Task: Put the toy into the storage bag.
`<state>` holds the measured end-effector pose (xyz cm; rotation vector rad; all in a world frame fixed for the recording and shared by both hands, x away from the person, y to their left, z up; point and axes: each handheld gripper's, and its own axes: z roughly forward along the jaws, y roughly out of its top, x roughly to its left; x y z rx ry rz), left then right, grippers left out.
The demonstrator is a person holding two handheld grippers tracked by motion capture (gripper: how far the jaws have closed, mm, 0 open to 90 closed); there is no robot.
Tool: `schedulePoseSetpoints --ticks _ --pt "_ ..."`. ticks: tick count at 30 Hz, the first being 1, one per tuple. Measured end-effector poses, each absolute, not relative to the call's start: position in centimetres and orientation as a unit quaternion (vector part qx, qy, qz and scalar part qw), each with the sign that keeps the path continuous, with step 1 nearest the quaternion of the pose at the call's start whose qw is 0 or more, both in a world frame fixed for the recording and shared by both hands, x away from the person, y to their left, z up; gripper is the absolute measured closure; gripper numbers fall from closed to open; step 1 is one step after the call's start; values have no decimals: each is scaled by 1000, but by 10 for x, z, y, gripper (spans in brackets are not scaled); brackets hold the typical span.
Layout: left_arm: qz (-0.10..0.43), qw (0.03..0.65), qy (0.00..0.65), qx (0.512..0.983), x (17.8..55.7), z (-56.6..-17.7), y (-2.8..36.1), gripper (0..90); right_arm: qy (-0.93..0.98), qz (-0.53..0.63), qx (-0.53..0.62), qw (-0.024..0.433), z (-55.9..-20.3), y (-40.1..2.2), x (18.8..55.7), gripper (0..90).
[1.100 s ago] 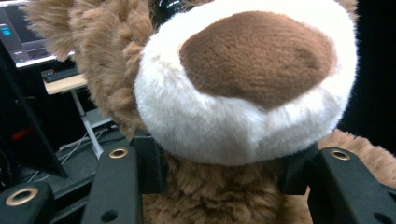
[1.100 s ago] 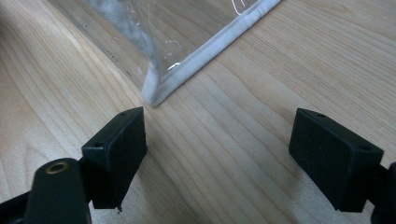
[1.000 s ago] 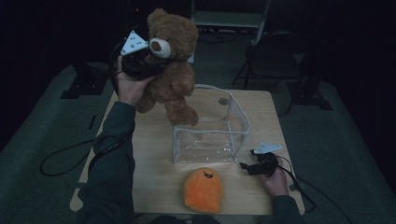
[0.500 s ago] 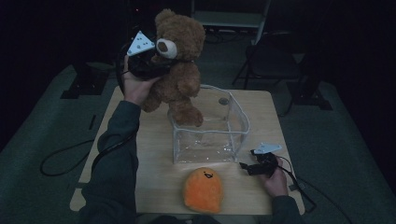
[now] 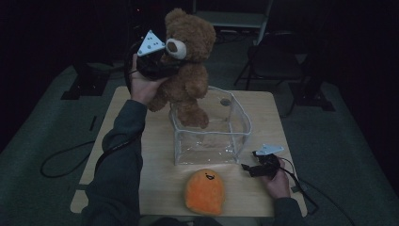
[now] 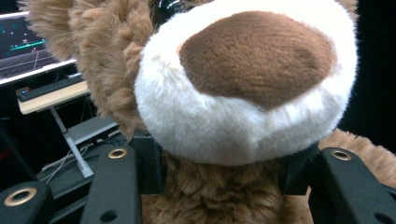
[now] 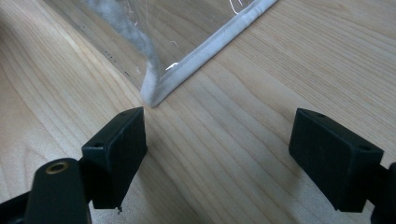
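Note:
A brown teddy bear (image 5: pixel 188 66) hangs in the air over the left rim of a clear plastic box (image 5: pixel 211 129), one foot dipping inside it. My left gripper (image 5: pixel 162 66) is shut on the bear's neck, just under its white muzzle (image 6: pixel 243 88); both black pads press into the fur. My right gripper (image 5: pixel 249 168) rests low on the wooden table (image 5: pixel 146 155) at the box's near right corner (image 7: pixel 156 95), jaws open and nothing between them. An orange plush toy (image 5: pixel 204 190) lies on the table in front of the box.
A folding chair (image 5: pixel 277 52) and dark stands sit behind the table. Cables trail off the table on both sides. A desk with a lit screen (image 6: pixel 28 42) is in the background of the left gripper view.
The left hand has carried the bear a little to the right and lower, so its foot now hangs inside the box's rim. The right gripper has stayed put.

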<state>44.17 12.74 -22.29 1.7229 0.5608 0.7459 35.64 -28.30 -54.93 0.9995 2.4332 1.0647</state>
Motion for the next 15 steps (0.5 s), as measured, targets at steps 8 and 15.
schedulePoseSetpoints --ticks 8,15 --pt "312 561 233 730 443 -223 120 470 848 371 348 151 -549 -283 356 183" --pt "307 565 228 731 445 -222 112 471 848 371 347 152 -549 -283 356 184"
